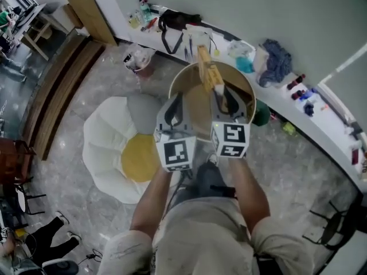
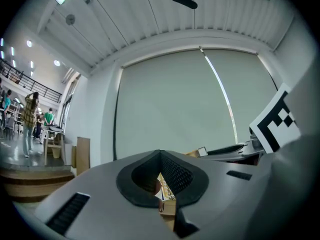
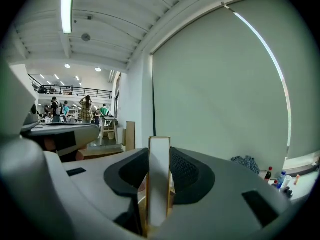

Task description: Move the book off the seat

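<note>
Down and to the left of my left gripper [image 1: 175, 109] lies the white petal-shaped seat [image 1: 106, 148], the biggest thing near me, with a yellow round pad [image 1: 137, 158] at its middle and nothing resting on that pad. Straight under and ahead of both grippers stands a round tan table [image 1: 248, 89] with a raised rim. Beyond it, a long white ledge [image 1: 324, 128] runs along the wall, crowded with small items I can't sort out.

My right gripper [image 1: 226, 99] is clamped on the book [image 1: 209, 72]. From that gripper's own view, the book stands edge-on between the pads, white pages between yellow covers. It is clear of the seat and up in the air over the table. My left gripper's jaws are drawn together to a slit with nothing between them, and it hangs just beside the right one.

I judge the main risk to be my grip. I have the book by one end only, so its weight could make it swing or slide out of the pads. If I lower it carelessly, its far end could also catch the table rim and twist it loose.

By my count: one seat, one table, one ledge, one book, two grippers.
</note>
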